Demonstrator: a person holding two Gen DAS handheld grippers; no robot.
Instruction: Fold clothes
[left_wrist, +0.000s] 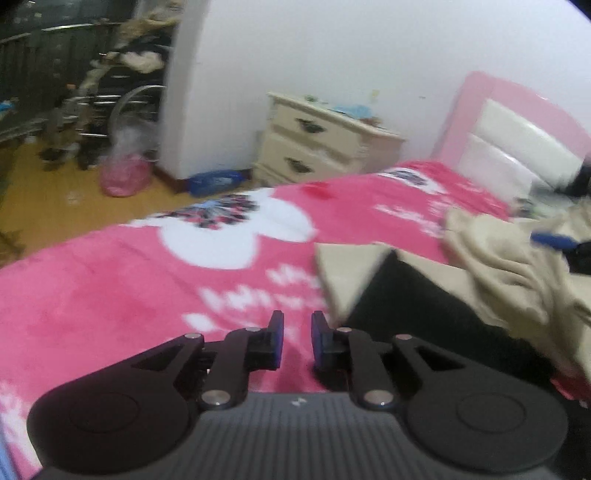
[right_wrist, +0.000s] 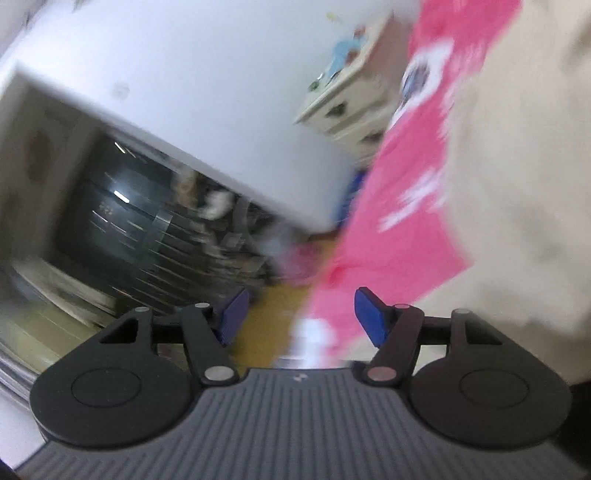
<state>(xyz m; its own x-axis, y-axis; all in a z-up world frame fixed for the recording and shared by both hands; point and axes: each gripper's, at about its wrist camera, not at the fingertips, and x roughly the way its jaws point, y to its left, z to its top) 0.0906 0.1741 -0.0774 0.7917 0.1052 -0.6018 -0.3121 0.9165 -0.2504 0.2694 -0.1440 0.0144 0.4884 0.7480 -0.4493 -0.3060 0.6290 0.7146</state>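
A fleecy bright-pink blanket (left_wrist: 110, 295) with white blobs and dark starburst prints covers the bed. At its right edge lies a beige-and-black garment (left_wrist: 406, 295) — cream cloth over a black panel. The padded headboard (left_wrist: 517, 140) is pink-framed, white-centred; the nightstand (left_wrist: 317, 144) cream.

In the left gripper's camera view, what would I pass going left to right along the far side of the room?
Wheelchair → pink plastic bag → blue bag on the floor → cream nightstand → pink-and-white headboard.
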